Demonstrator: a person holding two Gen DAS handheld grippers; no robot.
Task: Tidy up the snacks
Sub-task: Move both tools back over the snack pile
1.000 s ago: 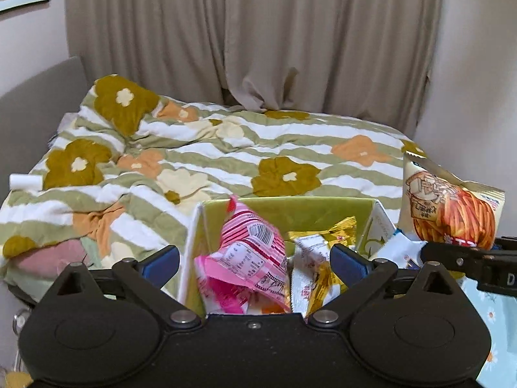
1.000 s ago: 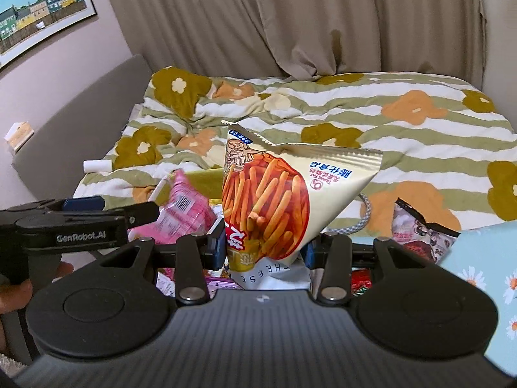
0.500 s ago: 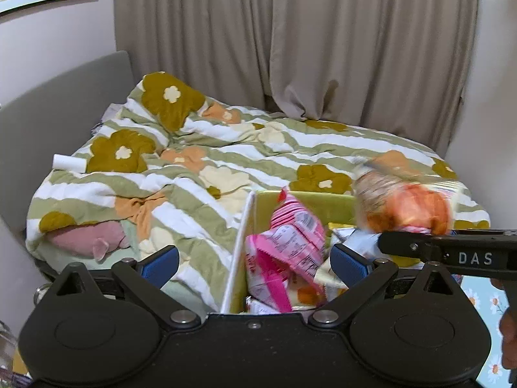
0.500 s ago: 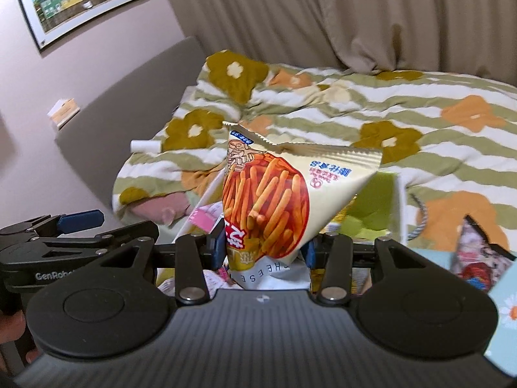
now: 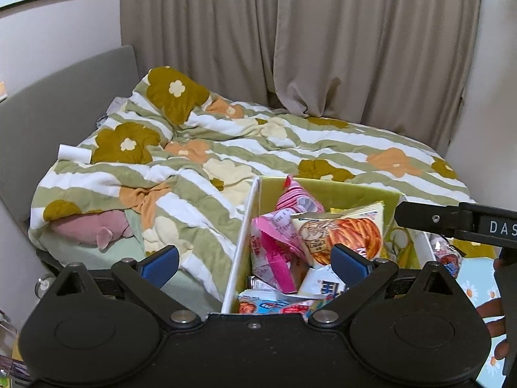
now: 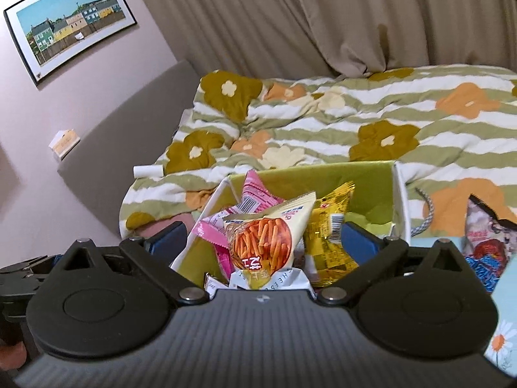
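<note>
Cheese-stick snack bag (image 6: 268, 245) now lies on top of the heap inside the green box (image 6: 326, 177), leaning on a pink packet (image 6: 255, 194) with a yellow packet (image 6: 329, 226) just beside it; nothing grips it. Right tongs (image 6: 261, 242) have just been opening and stand spread wide, pads clear of the bag on either side, so this drop looks done. Left tongs (image 5: 255, 260) also spread, empty, over the box's near left wall. Box sits against the bed's striped floral quilt (image 5: 226, 148). Still outside: at least one red-and-blue packet (image 6: 484, 245) on the daisy-print surface (image 6: 504, 329) by the box's right wall. Judgement: most snacks are boxed, and that leftover likely comes next. Whether more lie out of view, cannot tell.
</note>
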